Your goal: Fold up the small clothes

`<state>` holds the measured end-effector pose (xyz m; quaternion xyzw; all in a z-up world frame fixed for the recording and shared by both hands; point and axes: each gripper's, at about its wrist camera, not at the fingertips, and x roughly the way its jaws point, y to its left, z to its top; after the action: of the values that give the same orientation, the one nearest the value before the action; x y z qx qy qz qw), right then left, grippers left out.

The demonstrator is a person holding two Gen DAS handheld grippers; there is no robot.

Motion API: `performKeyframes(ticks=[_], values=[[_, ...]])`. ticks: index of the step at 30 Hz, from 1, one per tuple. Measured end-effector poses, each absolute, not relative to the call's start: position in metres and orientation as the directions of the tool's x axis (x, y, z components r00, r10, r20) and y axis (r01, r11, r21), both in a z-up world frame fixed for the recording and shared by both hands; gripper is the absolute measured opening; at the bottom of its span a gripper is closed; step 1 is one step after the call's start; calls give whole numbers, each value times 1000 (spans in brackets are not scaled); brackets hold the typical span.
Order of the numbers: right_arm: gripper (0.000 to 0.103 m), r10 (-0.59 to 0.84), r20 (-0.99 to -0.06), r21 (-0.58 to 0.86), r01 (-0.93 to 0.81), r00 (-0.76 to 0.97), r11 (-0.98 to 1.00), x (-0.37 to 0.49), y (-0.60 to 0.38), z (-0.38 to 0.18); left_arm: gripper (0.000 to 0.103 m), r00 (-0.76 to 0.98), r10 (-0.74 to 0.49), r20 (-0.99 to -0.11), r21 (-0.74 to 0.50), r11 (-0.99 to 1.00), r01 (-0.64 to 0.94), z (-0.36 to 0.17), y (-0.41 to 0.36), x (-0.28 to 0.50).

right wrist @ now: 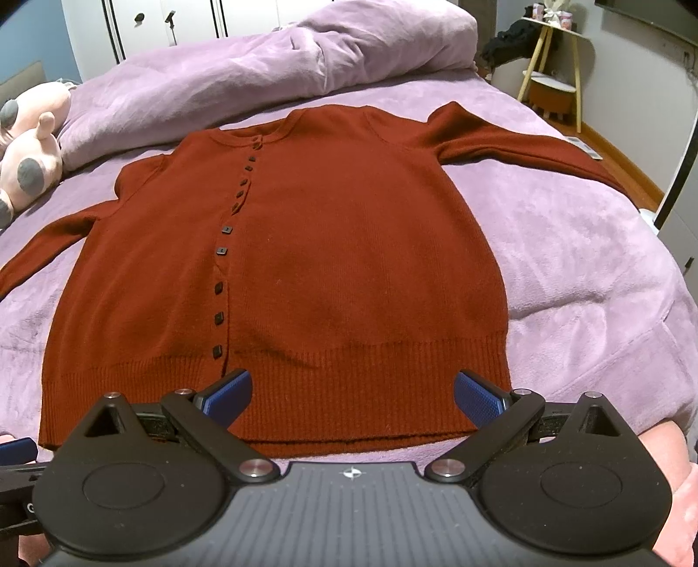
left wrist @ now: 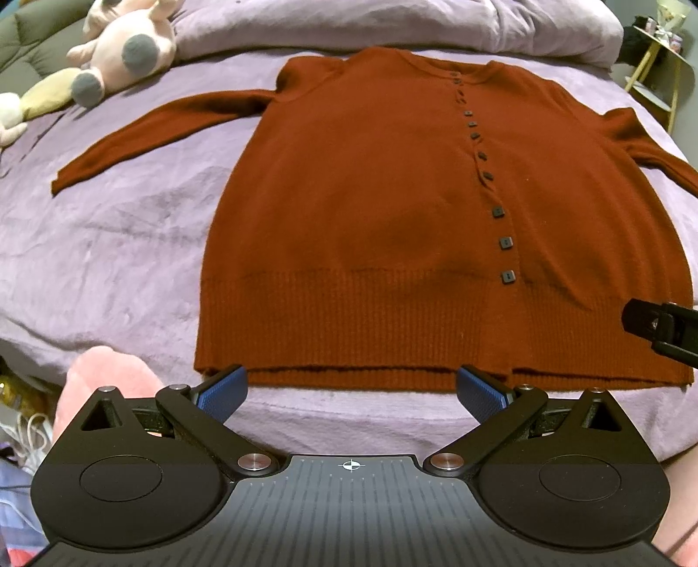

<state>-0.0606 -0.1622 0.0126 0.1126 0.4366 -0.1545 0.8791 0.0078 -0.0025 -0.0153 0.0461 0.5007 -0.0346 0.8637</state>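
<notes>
A rust-red buttoned cardigan (left wrist: 392, 209) lies flat, front up, on a purple bed cover (left wrist: 109, 261), both sleeves spread out to the sides. A row of dark square buttons (left wrist: 501, 242) runs down its front. My left gripper (left wrist: 351, 392) hovers open just before the left part of the ribbed hem, nothing between its blue pads. In the right wrist view the cardigan (right wrist: 349, 261) fills the middle, and my right gripper (right wrist: 353, 397) stands open over the right part of the hem. The right gripper's tip (left wrist: 654, 327) shows at the left view's right edge.
A bunched purple duvet (right wrist: 261, 74) lies beyond the collar. Pink plush toys (left wrist: 126, 48) sit at the far left. A small wooden side table (right wrist: 554, 74) stands off the bed's far right corner. White wardrobe doors (right wrist: 165, 26) are behind.
</notes>
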Motion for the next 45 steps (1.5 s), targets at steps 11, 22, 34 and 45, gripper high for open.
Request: performKeyframes(ticks=[11, 22, 34, 45], values=[[99, -151, -814, 83, 371, 561, 925, -58, -168, 4, 103, 486, -3, -874, 52, 994, 100, -19, -2, 10], [99, -61, -767, 195, 322, 639, 926, -63, -178, -9, 103, 470, 18, -882, 72, 993, 97, -28, -6, 15], [99, 38, -525, 650, 372, 850, 663, -42, -360, -8, 103, 569, -33, -822, 37, 993, 112, -7, -19, 80], [82, -242, -515, 775, 568, 822, 278, -5, -570, -60, 103, 547, -32, -837, 10, 997, 73, -47, -56, 166]])
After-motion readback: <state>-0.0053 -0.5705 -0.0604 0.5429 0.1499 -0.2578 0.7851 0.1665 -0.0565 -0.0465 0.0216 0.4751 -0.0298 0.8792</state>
